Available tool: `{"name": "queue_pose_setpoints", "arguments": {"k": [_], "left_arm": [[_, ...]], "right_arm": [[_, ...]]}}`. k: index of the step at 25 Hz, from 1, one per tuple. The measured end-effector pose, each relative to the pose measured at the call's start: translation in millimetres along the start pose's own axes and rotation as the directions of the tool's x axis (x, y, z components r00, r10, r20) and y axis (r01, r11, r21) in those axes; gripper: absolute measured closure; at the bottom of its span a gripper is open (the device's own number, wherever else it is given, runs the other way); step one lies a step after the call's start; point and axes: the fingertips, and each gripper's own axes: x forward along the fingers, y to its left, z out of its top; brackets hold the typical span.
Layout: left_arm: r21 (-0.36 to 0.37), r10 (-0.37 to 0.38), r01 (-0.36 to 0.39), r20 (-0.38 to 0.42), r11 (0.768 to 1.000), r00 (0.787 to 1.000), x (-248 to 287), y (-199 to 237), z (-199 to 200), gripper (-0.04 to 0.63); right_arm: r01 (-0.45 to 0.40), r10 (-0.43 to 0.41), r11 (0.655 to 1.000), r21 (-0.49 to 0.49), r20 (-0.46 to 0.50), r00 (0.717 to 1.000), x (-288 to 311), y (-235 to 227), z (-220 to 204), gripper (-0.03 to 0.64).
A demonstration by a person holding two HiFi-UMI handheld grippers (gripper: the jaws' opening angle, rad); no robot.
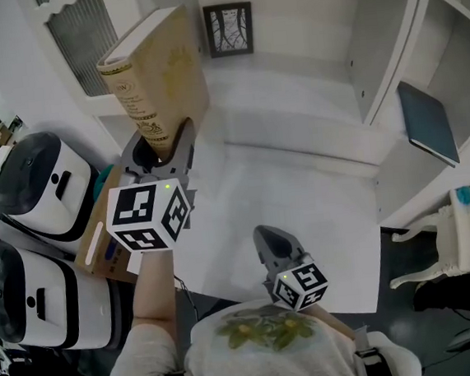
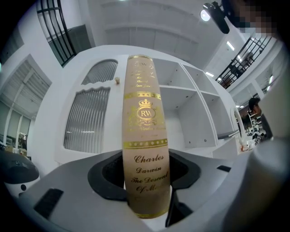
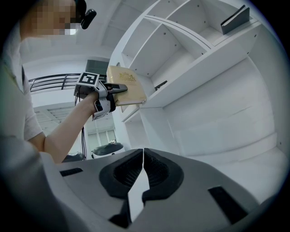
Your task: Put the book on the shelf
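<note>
white shelving [image 1: 388,61] fills the far right of the head view, with a white bench [image 1: 303,209] running below it and a dark flat thing [image 1: 427,123] lying in one compartment. the left hand-held gripper [image 1: 164,151] is raised over the bench's left end, clamped on the bottom edge of a tan book [image 1: 157,71]. the book stands up out of the jaws, its long axis running on from the gripper. the open compartments lie ahead of it and off to the right. the right hand-held gripper [image 1: 269,236] hangs low, close to the body, well apart from the book.

left gripper view: the jaws press on both covers of the book near its foot, and the gilt spine faces the camera and rises straight up the middle. the shelf's open compartments show behind it and to its right; a ribbed cupboard door [image 2: 88,120] is to its left. judged from this, the book must travel forward and rightward, spine outward, and probably stay upright to slide in.

right gripper view: the jaws are closed together with nothing between them. far off, up and left, the book is seen in the other gripper, just in front of the shelf's edge, not yet inside any compartment. the left hand is plainly the one placed for the move; the right is only spare.
</note>
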Motion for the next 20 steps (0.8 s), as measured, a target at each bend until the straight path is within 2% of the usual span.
{"name": "queue_pose_setpoints", "arguments": {"k": [12,20], "left_arm": [[0.012,0.013,-0.013,0.008,1.000,1.000,10,2,9,0.368],[-0.034,0.017,-0.017,0.010,0.999,1.000,18,10,5,0.368]], "right_arm": [[0.010,-0.010,1.000,0.012,-0.003,1.000,-2,-3,-3,0.586],[0.018,-0.018,1.000,0.014,-0.004,1.000,-1,-5,-3,0.586]]}}
